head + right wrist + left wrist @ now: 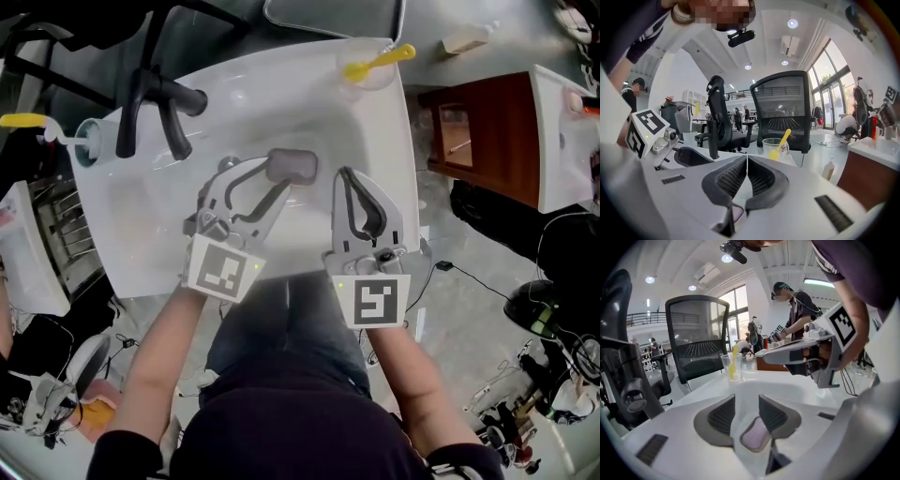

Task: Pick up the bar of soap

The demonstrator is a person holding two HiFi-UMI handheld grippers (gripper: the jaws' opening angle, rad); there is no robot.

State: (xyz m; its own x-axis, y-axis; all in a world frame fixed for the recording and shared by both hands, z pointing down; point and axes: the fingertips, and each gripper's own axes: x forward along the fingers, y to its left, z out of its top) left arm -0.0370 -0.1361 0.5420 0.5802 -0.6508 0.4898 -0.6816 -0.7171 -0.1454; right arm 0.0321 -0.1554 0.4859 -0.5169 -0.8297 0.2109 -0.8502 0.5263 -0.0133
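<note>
The bar of soap [298, 165], a pale grey-purple block, lies in the white sink [375, 122]. My left gripper [277, 176] reaches in from the lower left, its jaws open around the bar's near end. In the left gripper view the soap [754, 436] shows low in the gap of the left gripper [746, 401]; white basin shows between the left pad and the bar. My right gripper [345, 176] hovers just right of the soap, shut and empty. In the right gripper view, the right gripper [747, 159] has its pads pressed together.
A black faucet [155, 103] stands at the basin's upper left. A clear cup with a yellow toothbrush [370, 67] sits on the far rim, another cup [84, 139] at the left rim. A brown cabinet [492, 136] is to the right. Office chairs [696, 343] stand beyond.
</note>
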